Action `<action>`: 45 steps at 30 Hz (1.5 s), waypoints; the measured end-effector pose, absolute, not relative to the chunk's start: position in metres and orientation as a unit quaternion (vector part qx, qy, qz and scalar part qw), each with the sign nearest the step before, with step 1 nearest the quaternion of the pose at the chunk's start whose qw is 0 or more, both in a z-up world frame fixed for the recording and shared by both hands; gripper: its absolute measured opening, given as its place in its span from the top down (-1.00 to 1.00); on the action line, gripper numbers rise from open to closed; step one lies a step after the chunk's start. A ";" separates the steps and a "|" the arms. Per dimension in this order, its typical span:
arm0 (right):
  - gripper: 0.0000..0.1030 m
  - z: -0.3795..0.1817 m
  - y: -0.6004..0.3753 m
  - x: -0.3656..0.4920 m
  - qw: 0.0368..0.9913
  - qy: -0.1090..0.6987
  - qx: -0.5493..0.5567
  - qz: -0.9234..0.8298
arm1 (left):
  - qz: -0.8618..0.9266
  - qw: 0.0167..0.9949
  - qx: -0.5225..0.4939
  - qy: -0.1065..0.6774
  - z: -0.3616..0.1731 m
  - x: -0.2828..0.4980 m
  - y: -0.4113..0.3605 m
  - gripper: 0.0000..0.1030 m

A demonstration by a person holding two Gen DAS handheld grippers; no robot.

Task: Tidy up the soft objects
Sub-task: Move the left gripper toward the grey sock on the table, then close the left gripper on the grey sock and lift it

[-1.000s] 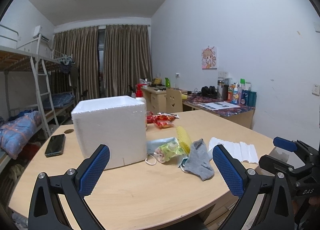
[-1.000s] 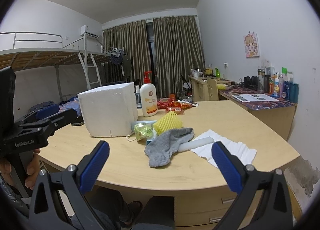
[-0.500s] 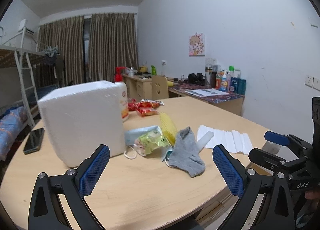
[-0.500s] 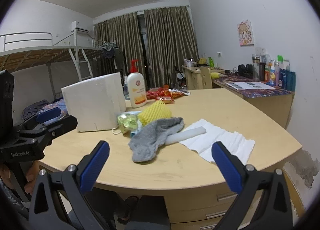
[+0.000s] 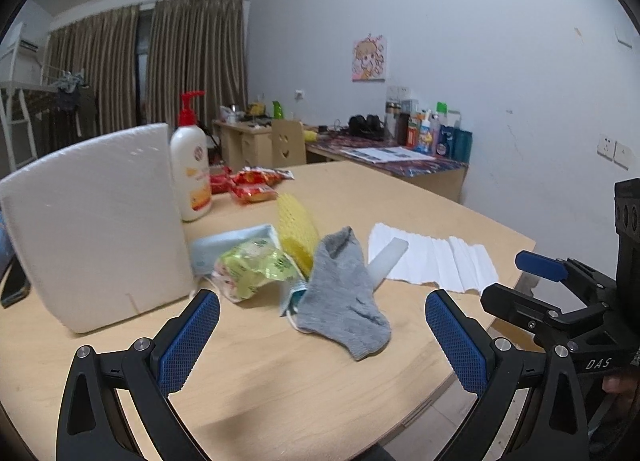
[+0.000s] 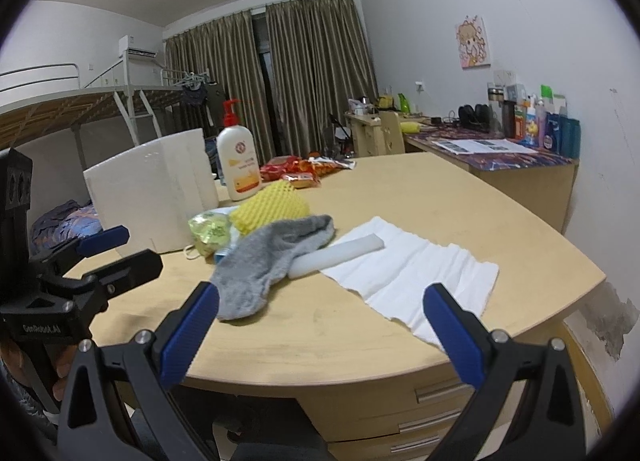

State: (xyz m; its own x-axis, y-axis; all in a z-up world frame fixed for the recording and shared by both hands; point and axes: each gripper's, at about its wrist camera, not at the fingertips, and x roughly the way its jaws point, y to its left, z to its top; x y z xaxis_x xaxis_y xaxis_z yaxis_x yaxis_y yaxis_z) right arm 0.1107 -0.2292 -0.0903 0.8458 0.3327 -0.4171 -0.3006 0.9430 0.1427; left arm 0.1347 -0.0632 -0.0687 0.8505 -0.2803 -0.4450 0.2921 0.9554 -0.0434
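Left wrist view: approach step, nothing gripped yet; left gripper [image 5: 322,335] jaws wide, empty, above surface [image 5: 280,373]; grey sock [image 5: 340,301] lies limp, crumpled, just ahead, draped over a foam tube [image 5: 388,259].
Right wrist view: right gripper [image 6: 320,335] jaws wide, empty; sock beside yellow foam net [image 6: 270,209]; next move prob. needs descent, then a pinch on sock.

Both wide-open grippers have advanced toward the heap on the table. The crumpled grey sock [image 5: 342,293] [image 6: 272,261] now lies nearer the left gripper [image 5: 322,335] and right gripper [image 6: 320,335]. The white foam box [image 5: 96,221] has shifted left in the left view.
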 end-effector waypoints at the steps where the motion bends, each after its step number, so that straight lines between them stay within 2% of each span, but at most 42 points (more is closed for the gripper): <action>1: -1.00 -0.091 -0.230 0.113 0.960 0.226 0.036 0.163 | -0.154 0.960 0.012 0.234 -0.071 0.138 -0.065 -0.99; 13: -1.00 -0.104 -0.248 0.136 0.957 0.248 0.048 0.144 | -0.181 0.934 0.001 0.309 -0.095 0.177 -0.084 -0.99; 21: -1.00 -0.109 -0.258 0.148 0.955 0.257 0.052 0.137 | -0.171 0.920 0.004 0.352 -0.107 0.197 -0.091 -0.73; 25: -1.00 -0.110 -0.262 0.153 0.955 0.260 0.054 0.134 | -0.169 0.915 0.008 0.367 -0.112 0.203 -0.094 -0.48; 29: -1.00 -0.112 -0.265 0.157 0.954 0.262 0.056 0.133 | -0.160 0.915 0.021 0.370 -0.113 0.205 -0.099 -0.42; 34: -1.00 -0.114 -0.266 0.160 0.953 0.264 0.059 0.136 | -0.151 0.917 0.031 0.367 -0.112 0.205 -0.100 0.11; 38: -1.00 -0.114 -0.267 0.160 0.953 0.263 0.061 0.136 | -0.147 0.919 0.037 0.363 -0.111 0.203 -0.100 0.21; 42: -1.00 -0.115 -0.268 0.160 0.953 0.263 0.062 0.137 | -0.150 0.925 0.041 0.346 -0.106 0.197 -0.103 0.55; 45: -1.00 -0.116 -0.269 0.160 0.953 0.264 0.065 0.135 | -0.160 0.923 0.042 0.347 -0.107 0.199 -0.105 0.64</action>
State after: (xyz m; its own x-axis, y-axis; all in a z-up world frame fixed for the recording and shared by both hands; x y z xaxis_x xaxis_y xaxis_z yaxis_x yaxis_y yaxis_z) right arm 0.1601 -0.2686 -0.1161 0.8242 0.2917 -0.4854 -0.2234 0.9551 0.1947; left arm 0.1988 -0.1051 -0.1065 0.7080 -0.2656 -0.6544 0.3240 0.9455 -0.0331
